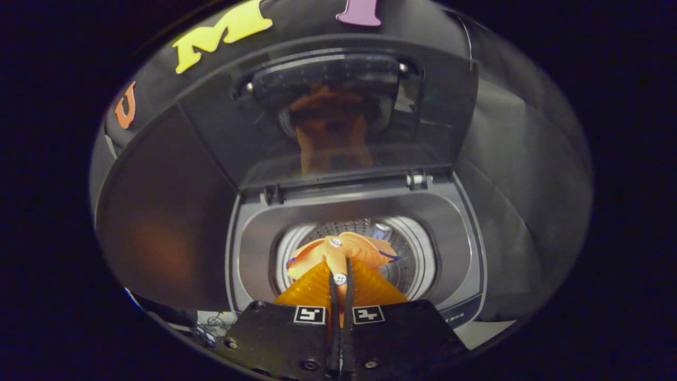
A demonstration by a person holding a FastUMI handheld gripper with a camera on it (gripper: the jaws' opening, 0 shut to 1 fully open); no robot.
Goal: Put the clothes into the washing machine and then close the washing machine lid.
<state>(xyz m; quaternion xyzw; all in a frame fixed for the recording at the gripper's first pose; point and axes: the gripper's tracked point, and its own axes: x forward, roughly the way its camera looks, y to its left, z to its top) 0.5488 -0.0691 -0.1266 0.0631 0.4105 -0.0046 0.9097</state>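
1. A top-loading washing machine stands open, seen from just above its front edge. All places below are given relative to its round drum opening.
2. The lid is raised upright behind the opening, hinged along its back edge. Its glossy panel mirrors a blurred orange shape.
3. The gripper hangs over the front of the opening with its fingers pressed close together, clenched on an orange garment.
4. The garment has small white buttons and a thin blue trim. It bunches out beyond the fingertips, over the middle of the opening, above the perforated drum wall.
5. Judged from this, the step in hand is dropping the garment into the drum.
6. To do it well, the gripper should probably go lower and farther in over the opening before the fingers part, so no fold catches on the grey rim around the opening.
7. The lid is not yet closed; that step likely comes afterwards.
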